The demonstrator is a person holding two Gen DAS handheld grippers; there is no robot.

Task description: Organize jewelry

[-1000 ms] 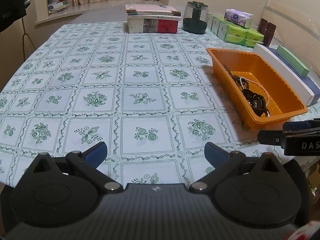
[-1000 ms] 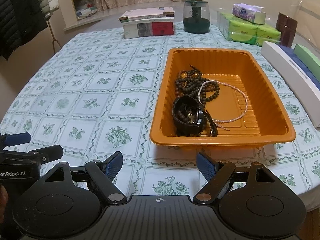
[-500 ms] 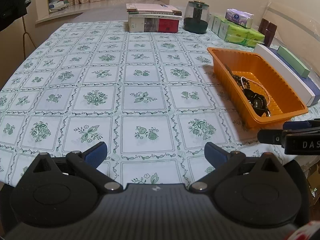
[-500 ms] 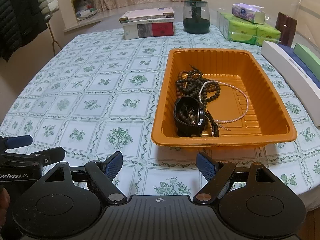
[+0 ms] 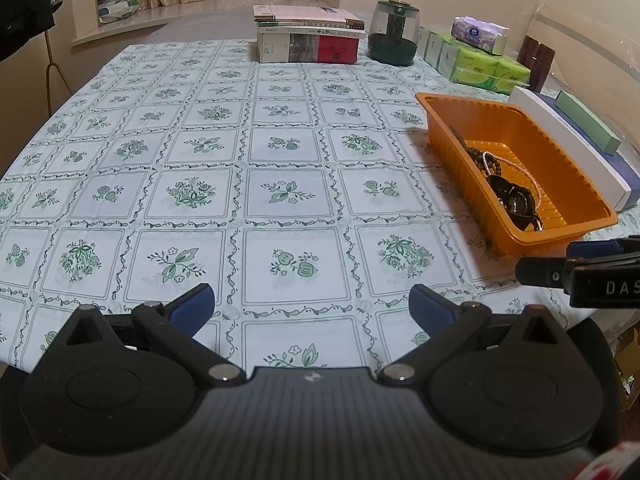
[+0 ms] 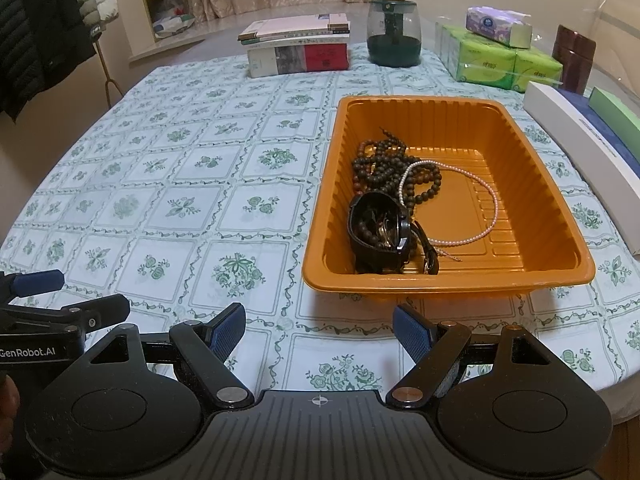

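Observation:
An orange tray (image 6: 556, 216) (image 5: 476, 164) sits on the floral tablecloth. It holds a pile of dark wooden beads (image 6: 384, 168), a thin pearl necklace (image 6: 486, 196) and a black case (image 6: 376, 232) (image 5: 516, 204) with beads inside. My right gripper (image 6: 319, 327) hovers open over the cloth just short of the tray's near rim, nothing between its blue pads. To the tray's left, my left gripper (image 5: 312, 306) is open and empty above the table's near edge. Each gripper's side shows at the edge of the other's view.
At the table's far side stand a stack of books (image 6: 298, 46), a dark green jar (image 6: 394, 32), tissue packs (image 6: 500, 56) and a brown canister (image 6: 574, 58). Long flat boxes (image 6: 584, 152) lie right of the tray. A dark jacket (image 6: 36, 28) hangs at the left.

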